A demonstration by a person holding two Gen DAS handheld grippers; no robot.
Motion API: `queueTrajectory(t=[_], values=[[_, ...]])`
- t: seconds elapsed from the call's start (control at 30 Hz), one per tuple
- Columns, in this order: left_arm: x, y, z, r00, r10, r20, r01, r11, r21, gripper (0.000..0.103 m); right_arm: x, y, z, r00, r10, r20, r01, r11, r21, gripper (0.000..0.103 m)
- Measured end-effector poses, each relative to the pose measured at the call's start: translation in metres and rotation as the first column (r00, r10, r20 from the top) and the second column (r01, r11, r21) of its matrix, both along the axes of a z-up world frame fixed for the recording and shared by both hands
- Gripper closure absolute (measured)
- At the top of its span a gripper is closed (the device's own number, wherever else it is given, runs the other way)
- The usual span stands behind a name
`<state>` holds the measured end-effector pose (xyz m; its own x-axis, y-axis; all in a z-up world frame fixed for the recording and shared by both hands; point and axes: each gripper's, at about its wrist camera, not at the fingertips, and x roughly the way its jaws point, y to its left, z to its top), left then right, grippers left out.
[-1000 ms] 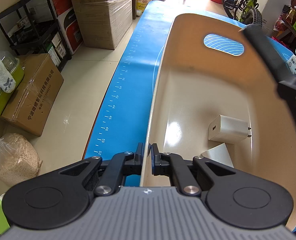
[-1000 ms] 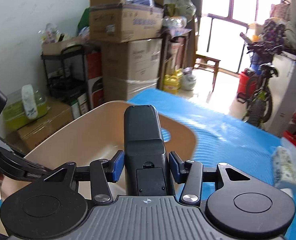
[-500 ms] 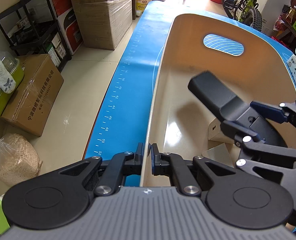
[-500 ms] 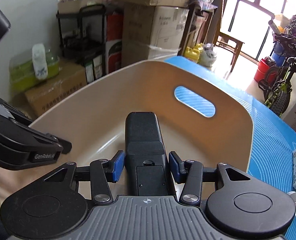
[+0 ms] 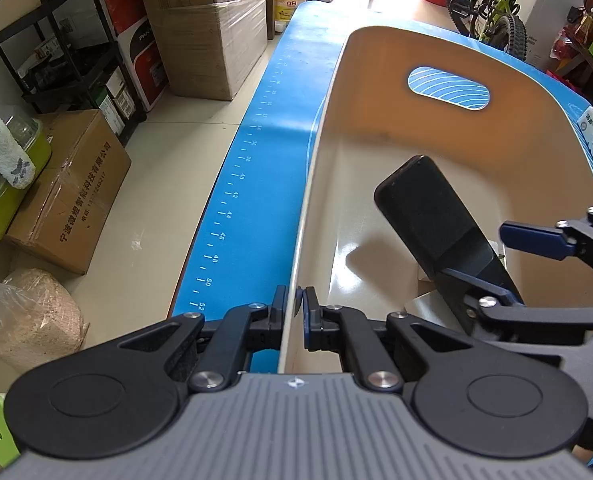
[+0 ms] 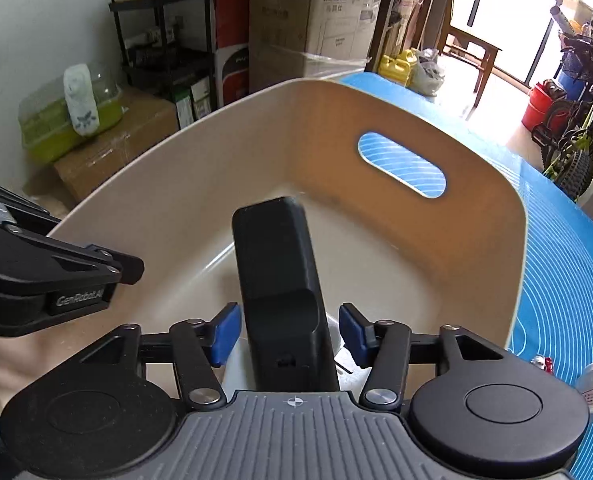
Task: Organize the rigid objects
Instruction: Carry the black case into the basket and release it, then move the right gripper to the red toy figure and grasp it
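Left gripper (image 5: 295,312) I keep pinched on beige bin (image 5: 376,136) rim, right gripper (image 6: 290,330) jaws just opened, pads clear of black remote (image 6: 280,272) between them.

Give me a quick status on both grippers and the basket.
Left gripper shut on basket rim. Right gripper jaws just opened, pads clear of black remote, which lies inside the basket. Nothing in the way.

Both wrist views look closely down into one beige tub (image 5: 448,128).
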<state>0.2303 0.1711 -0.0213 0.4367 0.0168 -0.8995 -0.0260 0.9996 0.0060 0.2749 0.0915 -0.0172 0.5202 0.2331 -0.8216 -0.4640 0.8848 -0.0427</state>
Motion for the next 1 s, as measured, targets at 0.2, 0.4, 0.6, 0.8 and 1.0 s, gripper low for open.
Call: queueTrajectory(t=[0.2,0.4,0.6,0.8,1.0], values=[[0.0,0.0,0.0,1.0,0.0,0.0,0.0,1.0,0.0,0.094,-0.016,-0.033,0.03,0.996,-0.038,0.082,0.032,0.997,0.074,0.035],[0.0,0.0,0.0,1.0,0.0,0.0,0.0,1.0,0.0,0.094,-0.029,-0.088,0.061,0.974,-0.15,0.167,0.132,0.985,0.112,0.033],[0.0,0.0,0.0,1.0,0.0,0.0,0.0,1.0,0.001,0.094,-0.024,-0.148,0.056,0.943,-0.271,0.193,0.261,0.962,0.076,0.031],[-0.001,0.001,0.0,1.0,0.0,0.0,0.0,1.0,0.002,0.094,-0.009,-0.195,0.009,0.913,-0.384,0.14,0.381,0.923,0.048,0.031],[-0.002,0.0,0.0,1.0,0.002,-0.001,-0.002,1.0,0.006,0.094,-0.002,-0.215,-0.03,0.889,-0.451,0.078,0.448,0.892,0.052,0.032]])
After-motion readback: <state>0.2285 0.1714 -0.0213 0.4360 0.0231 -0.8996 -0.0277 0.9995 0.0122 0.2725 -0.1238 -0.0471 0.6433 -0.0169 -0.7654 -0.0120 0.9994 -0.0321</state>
